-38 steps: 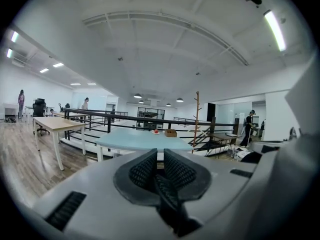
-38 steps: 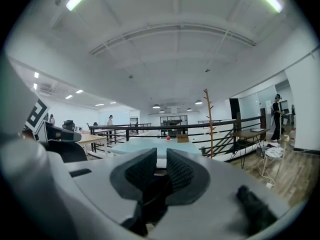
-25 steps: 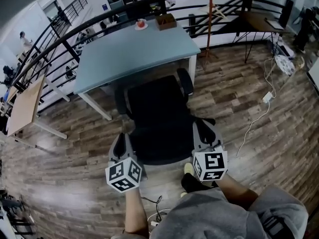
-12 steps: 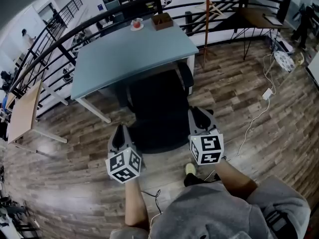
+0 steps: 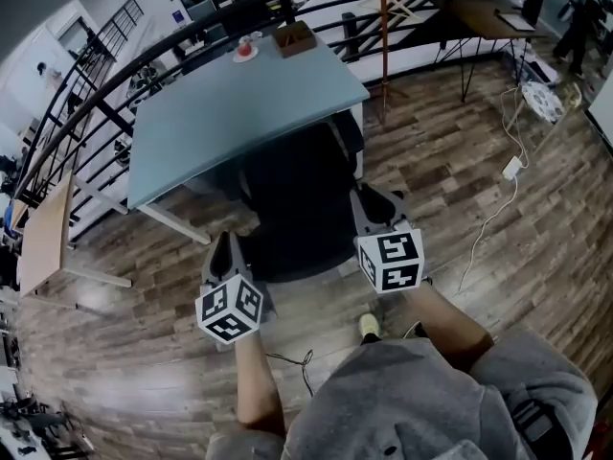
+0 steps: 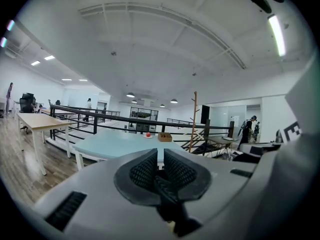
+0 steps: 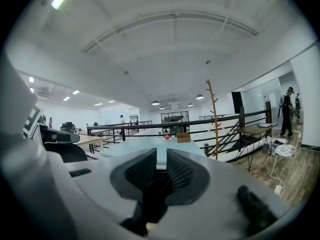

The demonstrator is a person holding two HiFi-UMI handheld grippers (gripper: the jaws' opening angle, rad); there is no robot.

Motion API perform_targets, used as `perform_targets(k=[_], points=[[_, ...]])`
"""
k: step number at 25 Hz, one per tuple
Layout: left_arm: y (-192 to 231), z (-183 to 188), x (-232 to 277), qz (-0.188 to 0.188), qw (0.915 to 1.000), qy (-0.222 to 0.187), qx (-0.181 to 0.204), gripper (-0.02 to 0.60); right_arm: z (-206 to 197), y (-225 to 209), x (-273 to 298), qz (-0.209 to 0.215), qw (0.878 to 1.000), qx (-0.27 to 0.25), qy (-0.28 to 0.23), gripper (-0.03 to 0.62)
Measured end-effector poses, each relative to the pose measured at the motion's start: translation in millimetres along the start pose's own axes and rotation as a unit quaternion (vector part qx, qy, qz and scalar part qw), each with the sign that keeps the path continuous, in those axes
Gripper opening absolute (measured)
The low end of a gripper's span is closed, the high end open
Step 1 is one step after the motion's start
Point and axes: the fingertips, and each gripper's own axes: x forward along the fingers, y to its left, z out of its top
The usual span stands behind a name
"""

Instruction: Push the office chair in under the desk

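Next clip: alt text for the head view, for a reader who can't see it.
Seen from above, a person holds the left gripper and right gripper at either side of the back of a black office chair, whose front is partly under a pale blue desk. A black railing runs beyond the desk.

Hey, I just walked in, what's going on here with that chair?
A person stands behind a black office chair with a tool in each hand: the left tool at the backrest's left edge, the right tool at its right edge, both pointing toward the light blue desk. Each tool's jaws stand slightly apart with nothing between them, so the chair is not gripped. The chair's front is tucked under the desk's near edge; the backrest is out in the open.
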Motion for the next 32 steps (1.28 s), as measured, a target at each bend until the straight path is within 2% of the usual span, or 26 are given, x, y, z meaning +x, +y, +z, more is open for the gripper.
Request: perform_targets(k=[6, 19, 32], points=[[-7, 5, 25, 0.002, 1.0, 0.0, 0.005, 0.048, 7, -15, 24, 0.011, 1.0, 0.003, 0.0, 0.071], [-1, 9, 38, 0.028, 0.9995, -0.002, 0.011, 0.049, 11, -15, 39, 0.022, 1.0, 0.014, 0.001, 0.071], [15, 20, 83, 0.012, 0.9999, -0.007, 0.009, 0.049, 17, -16, 87, 0.016, 1.0, -0.004, 0.005, 0.071]])
